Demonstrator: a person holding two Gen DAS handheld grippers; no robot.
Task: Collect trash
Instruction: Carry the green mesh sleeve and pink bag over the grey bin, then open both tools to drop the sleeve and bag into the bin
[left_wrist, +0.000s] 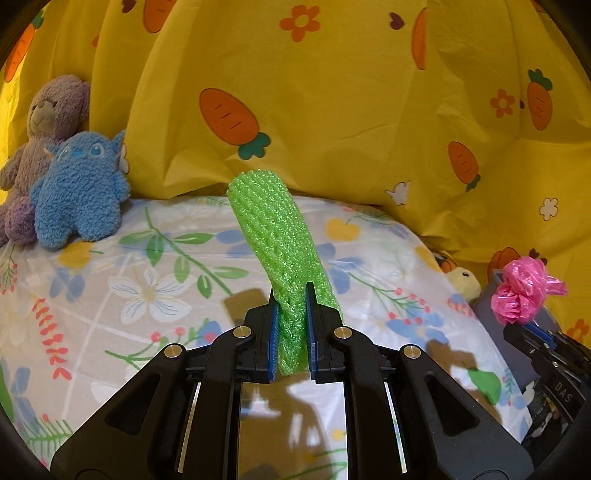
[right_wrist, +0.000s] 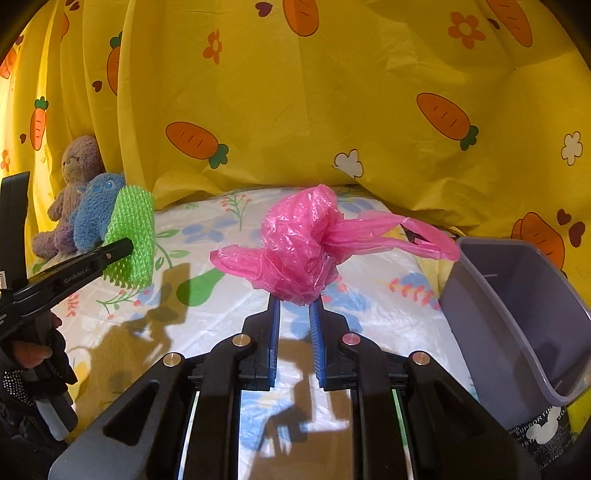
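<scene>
Left tongs clamped on light, springy green foam net; right tongs clamped on flimsy pink bag beside grey bin.

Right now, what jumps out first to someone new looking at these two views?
The left gripper holds a bright green foam net up over the flowered bedsheet, and the right gripper is shut on a crumpled pink plastic bag. A grey bin stands open at the right edge of the bed. Behind it all hangs a yellow carrot-print curtain, with two plush toys at far left.
</scene>
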